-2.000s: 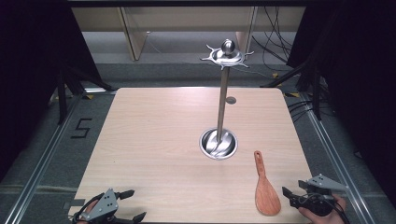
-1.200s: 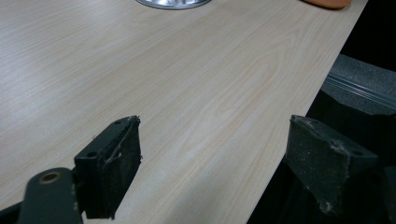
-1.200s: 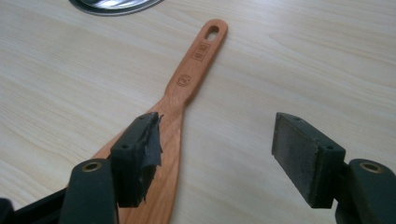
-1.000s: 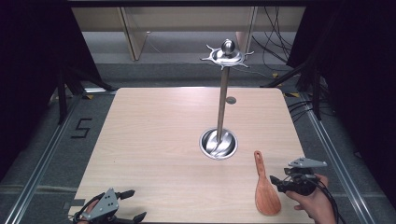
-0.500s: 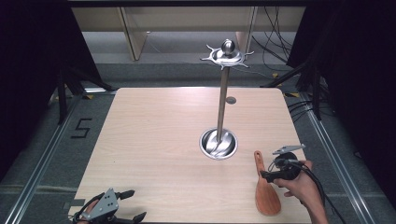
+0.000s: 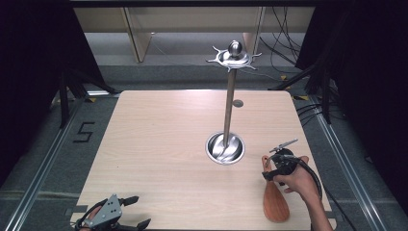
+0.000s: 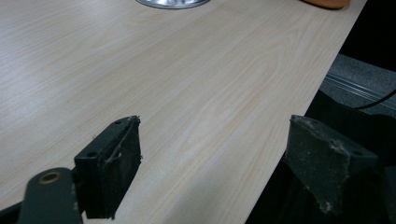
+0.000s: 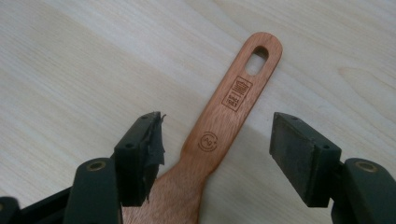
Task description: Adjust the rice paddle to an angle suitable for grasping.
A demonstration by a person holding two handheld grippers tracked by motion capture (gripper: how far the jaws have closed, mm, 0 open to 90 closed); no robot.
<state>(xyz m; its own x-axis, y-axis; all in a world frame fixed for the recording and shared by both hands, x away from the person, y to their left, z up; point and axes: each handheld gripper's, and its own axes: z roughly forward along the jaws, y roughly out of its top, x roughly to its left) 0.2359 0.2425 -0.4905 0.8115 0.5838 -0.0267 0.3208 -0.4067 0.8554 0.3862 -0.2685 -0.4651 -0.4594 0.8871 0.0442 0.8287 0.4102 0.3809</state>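
Observation:
A wooden spatula [image 6: 275, 202] lies flat on the table near its right front corner, handle pointing away from the person. In the right gripper view its handle [image 8: 224, 121], with a slot hole and burnt-in marks, runs up between the two jaws. My right gripper [image 6: 271, 169] hovers over the handle, open, jaws on either side and apart from the wood. A steel utensil stand [image 6: 228, 103] with a round dish base [image 6: 225, 147] and hooked top rises mid-table. My left gripper [image 6: 137, 211] rests open at the table's front left edge, holding nothing [image 7: 212, 163].
The light wooden table [image 6: 159, 139] is edged by metal rails and dark floor. Cables trail at the back right. The stand's dish base [image 7: 172, 3] shows at the top of the left gripper view.
My right gripper has travelled from the table's right front corner forward and left, and now sits over the spatula's handle. The left gripper has stayed put.

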